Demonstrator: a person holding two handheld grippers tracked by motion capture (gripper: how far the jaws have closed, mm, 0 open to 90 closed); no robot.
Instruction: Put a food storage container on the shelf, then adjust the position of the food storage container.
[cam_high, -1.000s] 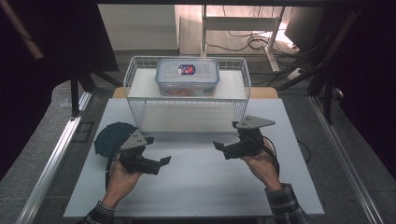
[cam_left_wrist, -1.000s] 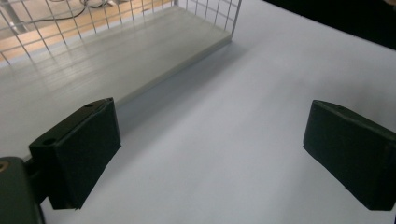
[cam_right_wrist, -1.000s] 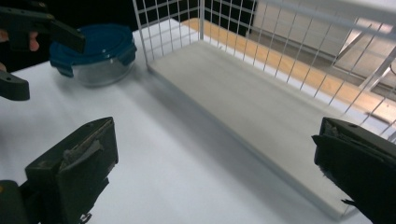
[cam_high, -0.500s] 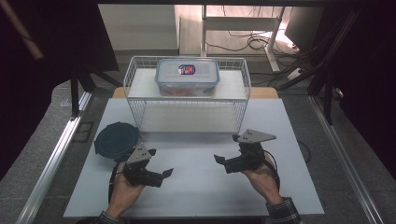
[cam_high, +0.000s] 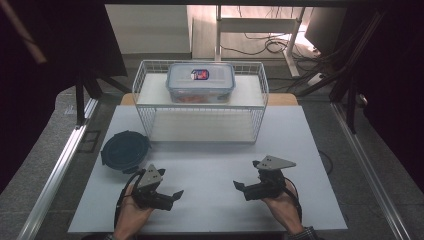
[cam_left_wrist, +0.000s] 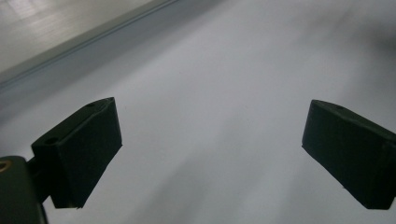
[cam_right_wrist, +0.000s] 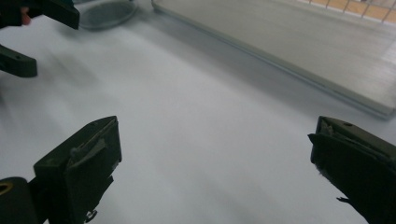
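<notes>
On the white table top (cam_high: 210, 165) a person holds two black grippers near the front edge. My left gripper (cam_high: 175, 196) points right and stands open, nothing between its jaws; in the left gripper view its fingertips (cam_left_wrist: 77, 154) frame bare table. My right gripper (cam_high: 241, 188) points left, also open and empty, with wide-set pads (cam_right_wrist: 79, 163). A clear lidded food container (cam_high: 200, 82) with a red and blue label sits on top of a white wire rack (cam_high: 200, 107) at the back. A dark round lid (cam_high: 124, 151) lies left of the rack.
The wire rack has an open lower shelf (cam_high: 202, 131) facing the front. In the right gripper view the left gripper (cam_right_wrist: 32, 28) shows at the top left. Metal rails (cam_high: 60, 165) run along both table sides, with dark floor beyond.
Both hands have drawn back toward the front edge of the table and sunk lower. The grippers stay open and empty.
</notes>
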